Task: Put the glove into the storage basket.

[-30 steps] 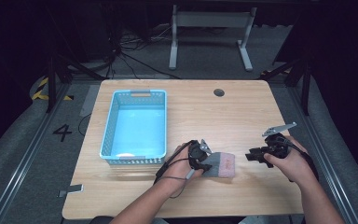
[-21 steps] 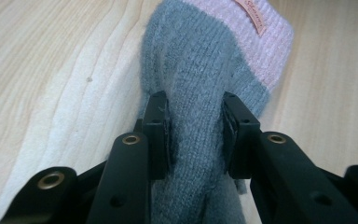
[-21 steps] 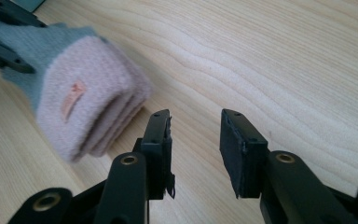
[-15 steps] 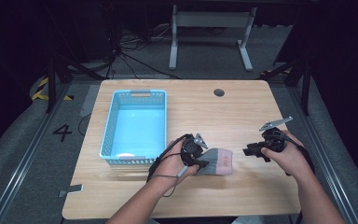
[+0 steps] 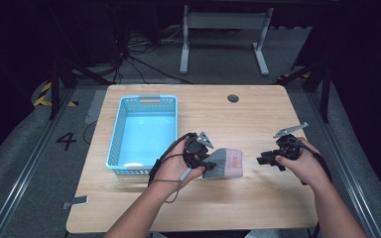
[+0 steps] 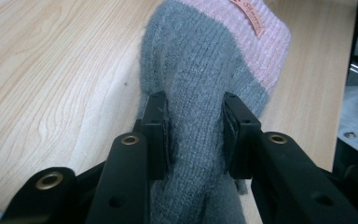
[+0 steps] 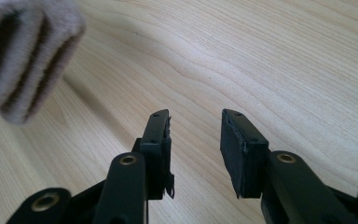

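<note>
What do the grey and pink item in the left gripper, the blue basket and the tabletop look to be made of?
Grey and pink item: soft knitted fabric, likely wool or acrylic; ribbed stitches and fuzzy surface, with a small orange label.
Blue basket: looks like moulded plastic; perforated lattice walls, even colour.
Tabletop: pale wood or wood-look laminate; grain lines visible, smooth matte finish.

Digit "4" (image 5: 66,141), black, on grey floor mat left of table. Orange tag (image 6: 251,16) sewn on pink band of knit sock (image 6: 205,88) carries small script, too blurred to read. No other legible writing.
</note>
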`<state>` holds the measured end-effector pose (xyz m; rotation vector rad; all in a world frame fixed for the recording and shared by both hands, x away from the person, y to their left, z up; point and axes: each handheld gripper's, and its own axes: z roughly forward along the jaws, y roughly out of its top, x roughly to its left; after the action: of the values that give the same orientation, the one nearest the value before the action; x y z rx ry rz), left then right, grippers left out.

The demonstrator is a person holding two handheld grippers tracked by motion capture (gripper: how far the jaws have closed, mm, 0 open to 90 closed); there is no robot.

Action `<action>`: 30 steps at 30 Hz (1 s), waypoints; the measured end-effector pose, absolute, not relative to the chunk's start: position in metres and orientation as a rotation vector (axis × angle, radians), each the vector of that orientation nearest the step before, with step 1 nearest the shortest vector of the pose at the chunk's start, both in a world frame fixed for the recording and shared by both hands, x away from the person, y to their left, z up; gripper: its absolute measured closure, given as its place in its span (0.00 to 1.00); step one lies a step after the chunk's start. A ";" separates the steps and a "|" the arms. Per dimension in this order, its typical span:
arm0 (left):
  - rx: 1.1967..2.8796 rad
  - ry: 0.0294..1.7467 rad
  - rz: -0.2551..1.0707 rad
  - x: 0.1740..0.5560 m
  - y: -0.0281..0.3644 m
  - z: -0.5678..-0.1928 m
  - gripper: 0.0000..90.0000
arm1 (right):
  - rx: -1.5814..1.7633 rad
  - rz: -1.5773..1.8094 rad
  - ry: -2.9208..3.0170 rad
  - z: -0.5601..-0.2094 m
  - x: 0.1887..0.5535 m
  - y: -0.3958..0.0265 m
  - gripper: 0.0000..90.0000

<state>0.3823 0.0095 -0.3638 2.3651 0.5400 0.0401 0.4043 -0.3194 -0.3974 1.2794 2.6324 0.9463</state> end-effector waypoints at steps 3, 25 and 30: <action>2.367 0.527 0.041 0.384 0.012 -0.360 0.74 | 1.289 0.937 2.640 -0.401 0.405 -0.320 0.69; 2.335 0.616 0.142 0.408 0.065 -0.330 0.74 | 1.305 0.936 2.603 -0.403 0.400 -0.328 0.69; 2.342 0.658 0.178 0.418 0.077 -0.324 0.74 | 1.295 0.954 2.591 -0.402 0.400 -0.327 0.69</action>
<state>0.4181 0.0770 -0.3242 2.3422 0.6581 0.1782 0.3998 -0.3274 -0.4023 1.2946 2.5907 0.9541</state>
